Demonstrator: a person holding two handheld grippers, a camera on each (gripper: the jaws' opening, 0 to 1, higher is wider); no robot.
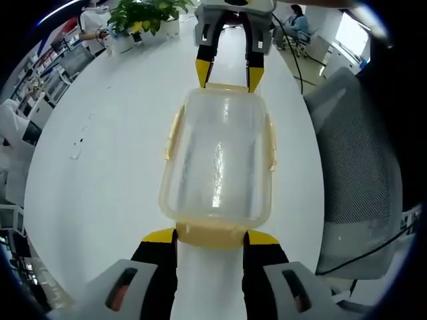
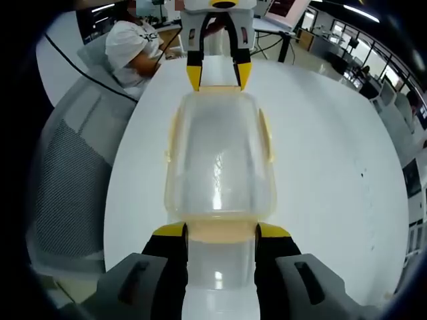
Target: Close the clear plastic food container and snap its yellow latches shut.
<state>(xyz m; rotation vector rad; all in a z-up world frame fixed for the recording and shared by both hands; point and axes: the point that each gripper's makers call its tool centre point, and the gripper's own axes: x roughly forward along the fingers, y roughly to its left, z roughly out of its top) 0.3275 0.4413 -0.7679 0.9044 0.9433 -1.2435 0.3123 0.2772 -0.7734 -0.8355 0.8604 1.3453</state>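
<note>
The lid already sits on the clear container (image 1: 217,163) on the white table (image 1: 107,167), with the left tool (image 1: 210,235) and right tool (image 2: 220,230) each spread open around an end latch, pressing still apparently left.

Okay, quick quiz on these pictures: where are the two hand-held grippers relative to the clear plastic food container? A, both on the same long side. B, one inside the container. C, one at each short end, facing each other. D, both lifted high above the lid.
C: the left hand-held gripper and right hand-held gripper straddle yellow end latches at opposite ends of the clear plastic food container.
</note>
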